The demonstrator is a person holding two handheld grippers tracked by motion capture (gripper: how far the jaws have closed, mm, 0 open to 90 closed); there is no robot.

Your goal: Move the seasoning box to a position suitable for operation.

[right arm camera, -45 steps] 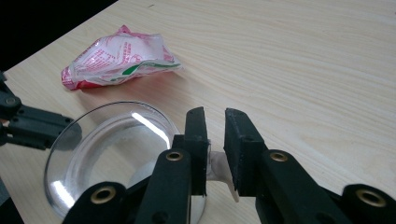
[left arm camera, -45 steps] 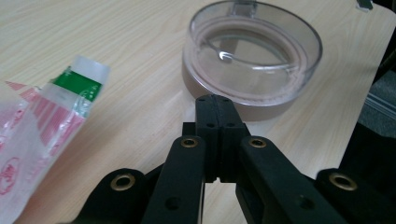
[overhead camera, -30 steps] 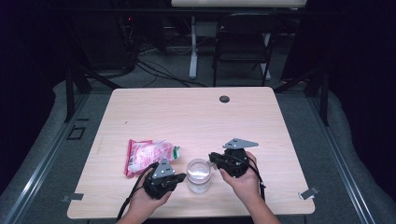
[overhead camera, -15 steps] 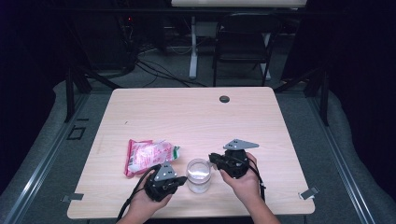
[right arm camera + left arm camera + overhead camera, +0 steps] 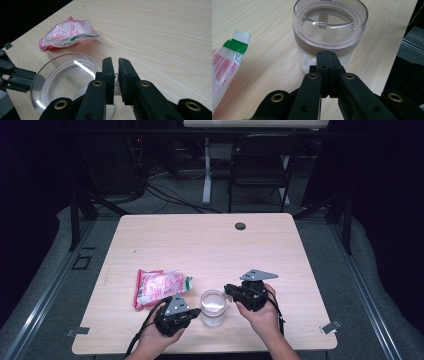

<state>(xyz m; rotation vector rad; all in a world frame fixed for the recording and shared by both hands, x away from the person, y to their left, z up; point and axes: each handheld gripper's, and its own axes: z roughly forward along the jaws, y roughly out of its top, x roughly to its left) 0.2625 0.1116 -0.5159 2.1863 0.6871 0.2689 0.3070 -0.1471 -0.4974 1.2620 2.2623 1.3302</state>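
A clear jar [image 5: 213, 309] with a clear lid [image 5: 329, 22] and a brown band stands near the table's front edge, with something white inside. My left gripper [image 5: 196, 312] is on its left. Its jaws are pressed together with nothing between them, and their tips [image 5: 326, 53] almost touch the jar's side. My right gripper [image 5: 231, 291] comes in from the jar's right. Its jaws stand nearly together at the lid's rim [image 5: 113, 81], and a bit of clear edge shows between them.
A red, white and green plastic packet [image 5: 159, 286] lies left of the jar, close behind the left hand. A small dark disc [image 5: 240, 226] sits near the table's far edge. Beyond the table stand a chair [image 5: 260, 170] and cables on the floor.
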